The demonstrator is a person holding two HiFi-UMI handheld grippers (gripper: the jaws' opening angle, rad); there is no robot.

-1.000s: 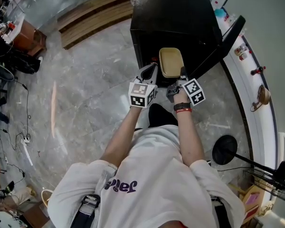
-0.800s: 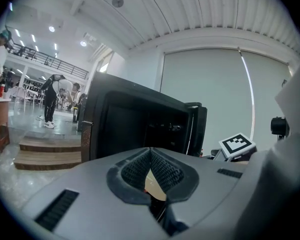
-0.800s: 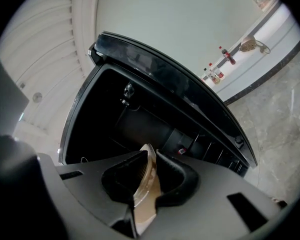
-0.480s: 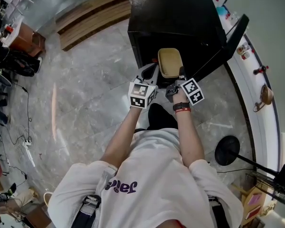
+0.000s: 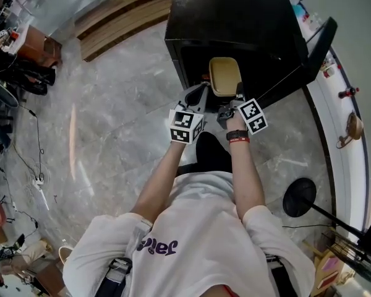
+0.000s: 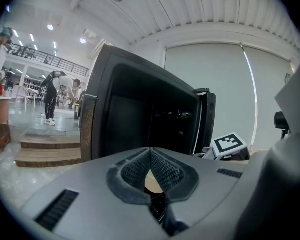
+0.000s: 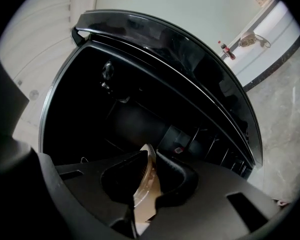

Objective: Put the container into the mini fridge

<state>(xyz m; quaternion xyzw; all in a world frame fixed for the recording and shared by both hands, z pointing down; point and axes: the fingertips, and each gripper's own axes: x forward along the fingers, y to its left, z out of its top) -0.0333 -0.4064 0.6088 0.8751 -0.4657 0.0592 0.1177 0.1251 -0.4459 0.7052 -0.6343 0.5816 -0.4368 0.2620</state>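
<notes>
A container with a tan lid [image 5: 225,76] hangs at the mouth of the black mini fridge [image 5: 235,17], whose door [image 5: 300,57] stands open to the right. My left gripper [image 5: 202,93] is shut on the container's left rim; a tan sliver [image 6: 151,182] shows between its pads. My right gripper [image 5: 236,99] is shut on the right rim, and the tan edge [image 7: 146,184] is pinched between its jaws. Ahead of the right gripper lie the dark fridge interior [image 7: 115,109] and the door's inner shelves [image 7: 200,139]. The container's body is mostly hidden by the jaws.
Wooden steps [image 5: 120,17] lie on the marble floor left of the fridge. A white ledge [image 5: 334,104] with small bottles runs along the right. A round black stand base [image 5: 298,197] sits at the right rear. People [image 6: 52,91] stand far off at the left.
Both grippers and the container have shifted slightly forward, towards the fridge opening. The grip on the container has not changed.
</notes>
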